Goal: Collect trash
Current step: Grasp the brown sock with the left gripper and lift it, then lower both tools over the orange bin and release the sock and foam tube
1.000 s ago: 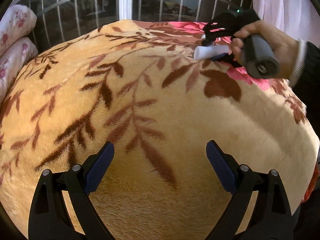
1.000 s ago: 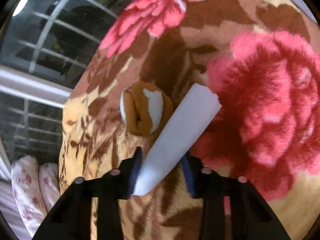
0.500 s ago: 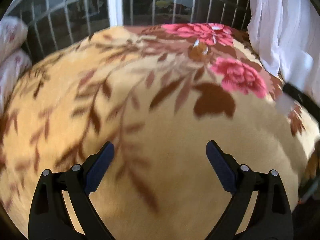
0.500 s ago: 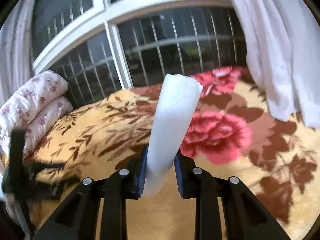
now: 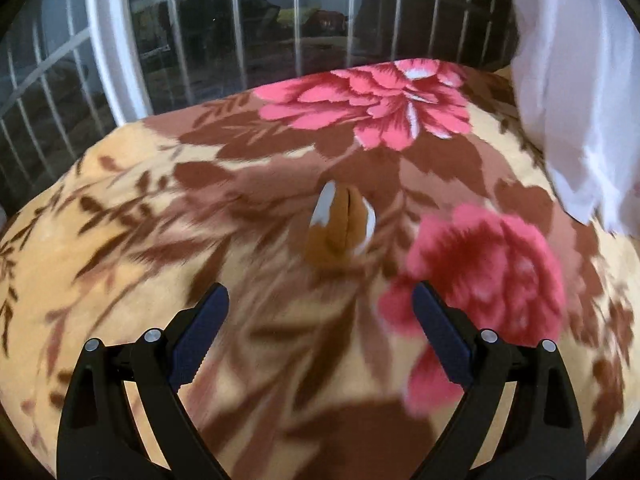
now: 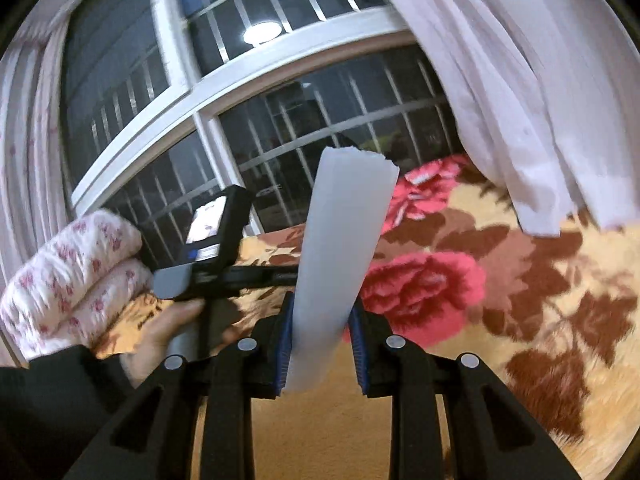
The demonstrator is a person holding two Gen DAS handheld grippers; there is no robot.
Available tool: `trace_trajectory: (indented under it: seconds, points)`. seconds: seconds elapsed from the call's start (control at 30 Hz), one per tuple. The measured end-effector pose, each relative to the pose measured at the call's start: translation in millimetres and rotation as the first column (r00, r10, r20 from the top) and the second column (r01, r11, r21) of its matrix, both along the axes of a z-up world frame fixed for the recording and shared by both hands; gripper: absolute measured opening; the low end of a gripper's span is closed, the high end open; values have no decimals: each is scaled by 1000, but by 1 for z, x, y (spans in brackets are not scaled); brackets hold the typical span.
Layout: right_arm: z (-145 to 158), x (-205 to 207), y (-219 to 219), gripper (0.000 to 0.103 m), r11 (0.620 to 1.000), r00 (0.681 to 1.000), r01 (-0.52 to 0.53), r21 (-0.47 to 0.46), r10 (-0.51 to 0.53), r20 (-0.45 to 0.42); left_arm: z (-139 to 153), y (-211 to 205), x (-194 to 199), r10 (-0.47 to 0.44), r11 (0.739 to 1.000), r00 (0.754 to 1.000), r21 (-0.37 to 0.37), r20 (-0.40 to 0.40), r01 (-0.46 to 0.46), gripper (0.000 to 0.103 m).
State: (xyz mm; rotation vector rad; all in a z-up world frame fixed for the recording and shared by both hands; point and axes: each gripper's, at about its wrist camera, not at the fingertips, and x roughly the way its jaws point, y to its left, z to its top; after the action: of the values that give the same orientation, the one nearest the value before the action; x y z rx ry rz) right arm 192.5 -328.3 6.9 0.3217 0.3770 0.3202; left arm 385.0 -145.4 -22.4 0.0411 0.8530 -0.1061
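My right gripper point(image 6: 321, 342) is shut on a white foam strip point(image 6: 344, 256) that stands upright between the pads, lifted above the bed. A small orange-brown and white wrapper-like piece point(image 5: 340, 226) lies on the floral blanket point(image 5: 120, 240), ahead of my left gripper point(image 5: 320, 320). My left gripper is open and empty, hovering above the blanket a short way before that piece. The left gripper's body and the hand holding it show in the right wrist view point(image 6: 216, 256); its fingers are hidden there.
A barred window point(image 5: 240, 32) runs behind the bed. A white curtain point(image 5: 572, 92) hangs at the right and touches the blanket. Folded flowered quilts point(image 6: 68, 276) lie at the left end of the bed.
My left gripper has moved forward and right, toward the orange-brown piece. My right gripper has lifted the foam strip off the blanket and drawn back, tilting up toward the window.
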Motion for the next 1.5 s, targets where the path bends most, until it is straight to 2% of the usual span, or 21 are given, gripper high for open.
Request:
trace_trajectory:
  seconds: [0.13,0.17,0.2,0.23,0.27,0.37,0.43,0.5,0.7,0.83,0.97,1.07,1.17,1.27,1.33,1.5]
  points:
    - [-10,5,-11,26,997,999,8,74,-4,-54,-11,-8,34,36,999,999,-4,20,-36,91]
    - [-13,9,-14,26,996,998,8,91,-1,-70,-13,-9,39,41,999,999,-10,24,-41,88]
    - [-14,10,-15,26,995,997,6,101,1,-77,-17,-10,45,50,999,998,-11,25,-49,81]
    - [-16,11,-16,26,994,996,8,109,1,-85,-22,-11,51,43,999,999,-9,6,-43,52]
    - [-18,13,-17,26,993,996,8,118,3,-94,-30,-13,60,24,1000,999,-9,-41,-25,32]
    - [-23,17,-21,26,989,993,8,144,9,-120,-30,-16,61,26,1000,1000,17,-17,-26,26]
    - [-27,21,-24,26,986,990,11,167,13,-140,-24,-21,50,13,998,1000,69,-9,-12,24]
    - [-30,22,-27,26,982,988,13,188,16,-153,-16,-20,35,4,996,1000,87,2,-4,23]
    - [-34,26,-32,26,974,982,21,227,22,-186,25,7,-47,22,999,999,34,28,-22,23]
    - [-37,31,-31,26,972,975,5,236,48,-218,54,34,-129,57,998,997,4,58,-57,23]
    - [-34,30,-25,26,981,972,17,193,29,-235,67,54,-195,98,995,991,-4,86,-98,23]
    - [-22,19,-17,26,992,973,27,126,3,-229,69,65,-240,129,992,987,-13,100,-129,23]
    - [2,-18,-6,26,995,984,-21,102,39,-176,68,69,-279,136,991,984,-12,114,-135,23]
    - [20,-62,15,27,993,984,-118,18,119,-132,66,69,-322,123,992,983,4,133,-125,23]
    - [29,-99,28,27,981,978,-186,-58,179,-105,64,69,-343,108,994,984,8,141,-110,23]
    - [35,-184,44,27,938,950,-309,-156,294,-107,48,68,-403,61,998,991,0,117,-61,23]
